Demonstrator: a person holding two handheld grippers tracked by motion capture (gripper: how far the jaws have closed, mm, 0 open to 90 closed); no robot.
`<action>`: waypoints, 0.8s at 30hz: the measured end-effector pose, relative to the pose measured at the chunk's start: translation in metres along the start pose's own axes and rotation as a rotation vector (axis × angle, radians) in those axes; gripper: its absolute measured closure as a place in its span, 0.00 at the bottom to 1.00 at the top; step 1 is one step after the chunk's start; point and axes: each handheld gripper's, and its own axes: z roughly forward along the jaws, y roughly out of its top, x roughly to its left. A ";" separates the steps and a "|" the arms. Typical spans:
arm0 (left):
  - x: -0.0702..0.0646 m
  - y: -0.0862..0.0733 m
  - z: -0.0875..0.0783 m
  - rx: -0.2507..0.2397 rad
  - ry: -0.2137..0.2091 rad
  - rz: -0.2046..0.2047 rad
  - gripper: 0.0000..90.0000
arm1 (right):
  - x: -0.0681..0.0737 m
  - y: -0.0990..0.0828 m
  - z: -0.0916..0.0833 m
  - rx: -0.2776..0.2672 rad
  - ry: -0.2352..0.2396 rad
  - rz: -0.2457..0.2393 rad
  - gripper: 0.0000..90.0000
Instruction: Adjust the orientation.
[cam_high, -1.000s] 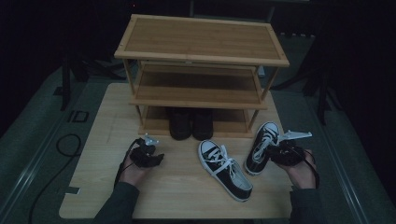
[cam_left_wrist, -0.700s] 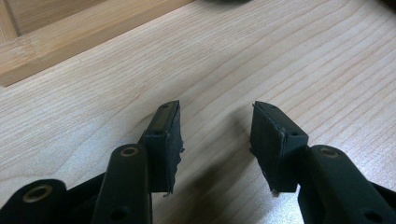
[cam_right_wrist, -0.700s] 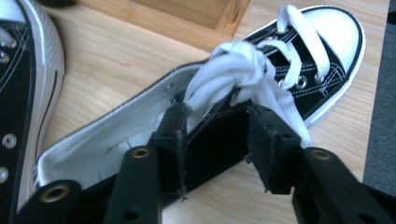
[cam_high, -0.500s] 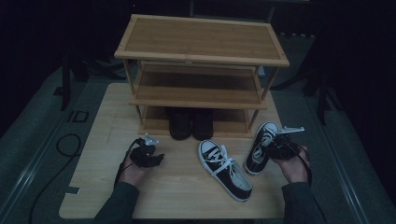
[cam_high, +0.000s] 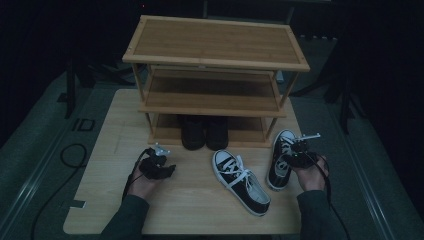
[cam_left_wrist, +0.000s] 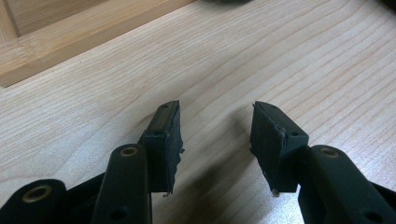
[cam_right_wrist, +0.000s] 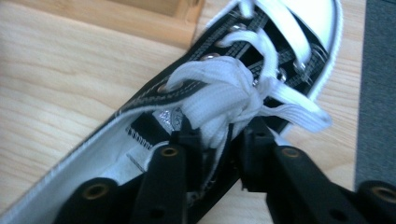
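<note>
While the left tongs (cam_high: 167, 170) rest open and empty left of the shoe rack's (cam_high: 215, 100) foot, the right tongs (cam_right_wrist: 219, 140), jaws just closing, pinch the right-hand sneaker's (cam_high: 281, 159) side wall; its toe points toward the rack.

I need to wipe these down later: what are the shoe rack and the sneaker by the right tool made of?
The shoe rack looks like light bamboo or wood with a smooth matte finish; grain lines show. The sneaker seems black woven canvas with a white rubbery rim, flat white fabric laces and shiny metal eyelets.
</note>
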 end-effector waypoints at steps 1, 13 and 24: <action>0.000 0.000 0.000 0.000 0.000 0.000 0.59 | 0.000 0.000 0.000 0.000 0.000 0.000 0.87; 0.000 0.000 0.000 -0.002 0.000 0.000 0.59 | -0.004 -0.012 -0.018 -0.011 -0.017 -0.055 0.91; 0.000 0.000 0.001 -0.002 0.000 -0.002 0.59 | -0.013 -0.017 -0.042 -0.077 0.059 -0.092 0.92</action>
